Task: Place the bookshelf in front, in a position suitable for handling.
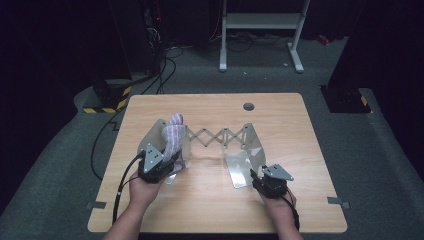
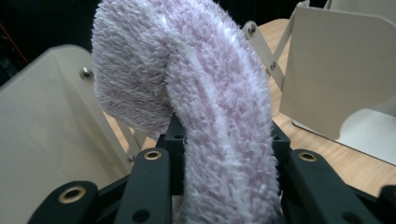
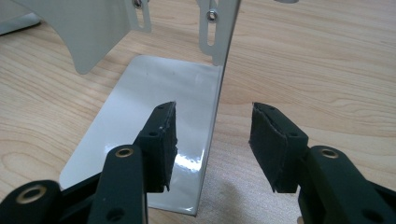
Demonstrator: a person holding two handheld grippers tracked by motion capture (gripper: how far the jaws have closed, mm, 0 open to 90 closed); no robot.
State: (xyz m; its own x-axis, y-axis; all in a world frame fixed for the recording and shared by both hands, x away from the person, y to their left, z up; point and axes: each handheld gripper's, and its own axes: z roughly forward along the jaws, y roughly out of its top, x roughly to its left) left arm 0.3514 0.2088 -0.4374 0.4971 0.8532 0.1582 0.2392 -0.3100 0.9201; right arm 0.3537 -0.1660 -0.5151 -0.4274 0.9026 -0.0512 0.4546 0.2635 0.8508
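Left hand-held gripper [image 1: 167,161] sits at the left end plate [image 1: 152,137] of the metal expanding bookend rack [image 1: 220,137], jaws pinched on a fuzzy pale-lilac sock [image 1: 173,134]. In the left gripper view the sock [image 2: 219,116] is squeezed between the two black jaws, rises out of them and flops over to the left at the top; its pile has faint white stripes. Sock is clear of the tabletop [image 1: 280,120], held beside the rack's left end plate [image 2: 42,135], on the scissor-link side. Person's left hand [image 1: 144,190] is wrapped round the gripper body, cable trailing off the tabletop's near-left edge.

Rack middle: scissor linkage [image 1: 218,136] is stretched out between the two end plates, standing upright on the tabletop.

Right end plate [image 1: 254,142] is L-shaped, with a flat foot [image 1: 238,169] lying on the wood toward the person.

Right hand-held gripper [image 1: 256,177] is just right of that foot's near corner, jaws spread and holding nothing. In the right gripper view the upright plate's edge [image 3: 219,107] runs down between the two pads: left pad [image 3: 161,140] over the glossy foot [image 3: 140,121], right pad over bare wood, neither pad pressing on the metal. Person's right hand [image 1: 280,200] grips the body.

Grommet hole [image 1: 248,106] lies beyond the rack's right end plate, near the tabletop's far edge.
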